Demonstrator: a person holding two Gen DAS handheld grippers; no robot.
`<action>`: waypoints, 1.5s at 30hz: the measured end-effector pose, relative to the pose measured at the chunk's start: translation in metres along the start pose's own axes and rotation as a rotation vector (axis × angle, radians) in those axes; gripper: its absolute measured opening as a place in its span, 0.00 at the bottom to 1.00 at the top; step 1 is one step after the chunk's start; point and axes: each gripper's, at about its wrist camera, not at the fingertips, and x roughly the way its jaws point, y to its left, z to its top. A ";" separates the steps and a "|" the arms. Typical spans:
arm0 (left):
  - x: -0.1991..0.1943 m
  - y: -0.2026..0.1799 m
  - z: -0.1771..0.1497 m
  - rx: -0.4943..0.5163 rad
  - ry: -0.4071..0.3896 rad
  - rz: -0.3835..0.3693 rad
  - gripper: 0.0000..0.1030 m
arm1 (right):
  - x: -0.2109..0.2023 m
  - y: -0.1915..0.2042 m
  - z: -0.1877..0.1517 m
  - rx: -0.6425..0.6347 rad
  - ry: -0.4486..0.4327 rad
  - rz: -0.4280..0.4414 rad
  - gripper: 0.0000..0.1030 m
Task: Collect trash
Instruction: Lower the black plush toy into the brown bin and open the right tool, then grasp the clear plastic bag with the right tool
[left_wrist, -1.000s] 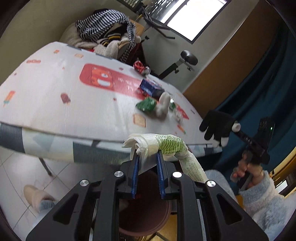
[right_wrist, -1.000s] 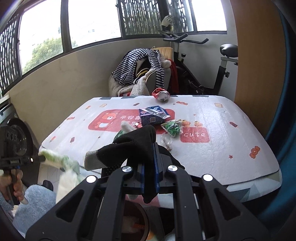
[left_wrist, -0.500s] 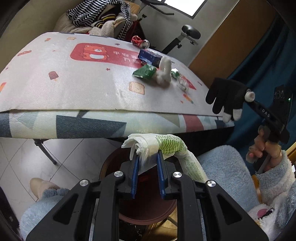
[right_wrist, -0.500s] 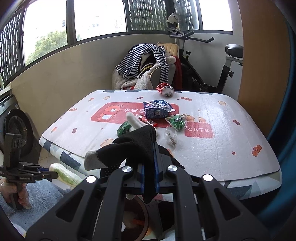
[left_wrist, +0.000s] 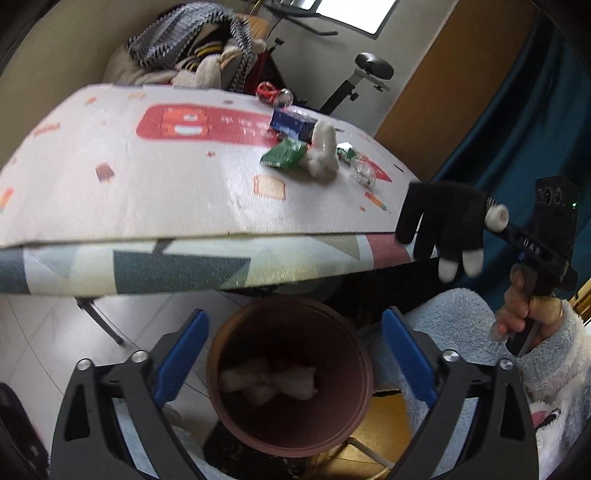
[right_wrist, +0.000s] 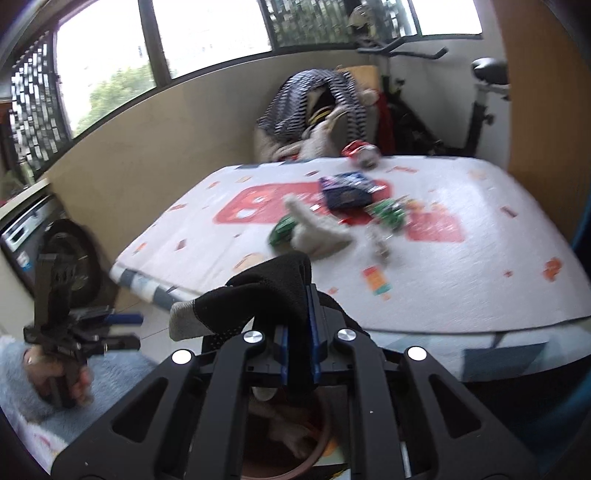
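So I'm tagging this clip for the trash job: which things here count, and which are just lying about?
Job:
bin
wad in the bin
black glove in the right gripper
left gripper, jaws opening, nothing between them
can, blue box, green wrapper, white glove on the table

Lying about:
clothes pile
exercise bike

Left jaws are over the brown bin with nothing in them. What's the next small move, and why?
Probably bring the right gripper across over the round brown bin before releasing. It is shut on the black knit glove with pale fingertips, which hangs beside the bin's rim rather than above its opening, while the left gripper, jaws opening, holds nothing.
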 end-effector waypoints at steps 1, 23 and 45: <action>-0.002 -0.001 0.000 0.015 -0.006 0.009 0.93 | 0.002 0.000 -0.002 0.001 0.011 0.025 0.15; -0.007 0.010 -0.013 -0.028 -0.079 0.082 0.94 | 0.085 0.030 -0.058 0.014 0.344 0.173 0.23; -0.008 0.016 -0.013 -0.063 -0.084 0.093 0.94 | 0.089 0.020 -0.056 0.044 0.321 0.114 0.94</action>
